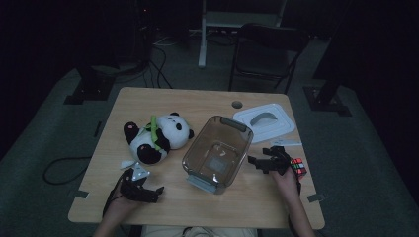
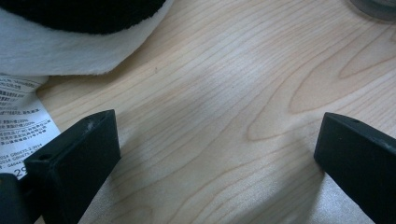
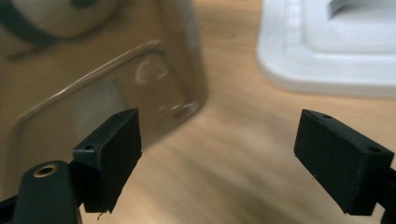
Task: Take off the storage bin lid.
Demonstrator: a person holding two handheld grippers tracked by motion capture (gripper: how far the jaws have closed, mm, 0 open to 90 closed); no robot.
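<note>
A black-and-white panda plush with a green strip lies on the left half of the wooden table. A clear plastic bin stands in the middle, with nothing inside that I can make out. My left gripper rests near the front edge, just below the panda. Its jaws stand open over bare wood, with the plush and its printed tag close ahead. My right gripper is just right of the bin and points at it. It is open with nothing between its fingers, and the bin wall lies ahead to the left.
A white lid lies at the back right, also seen in the right gripper view. A colourful puzzle cube sits beside my right hand near the table's right edge. A dark chair stands beyond the table.
</note>
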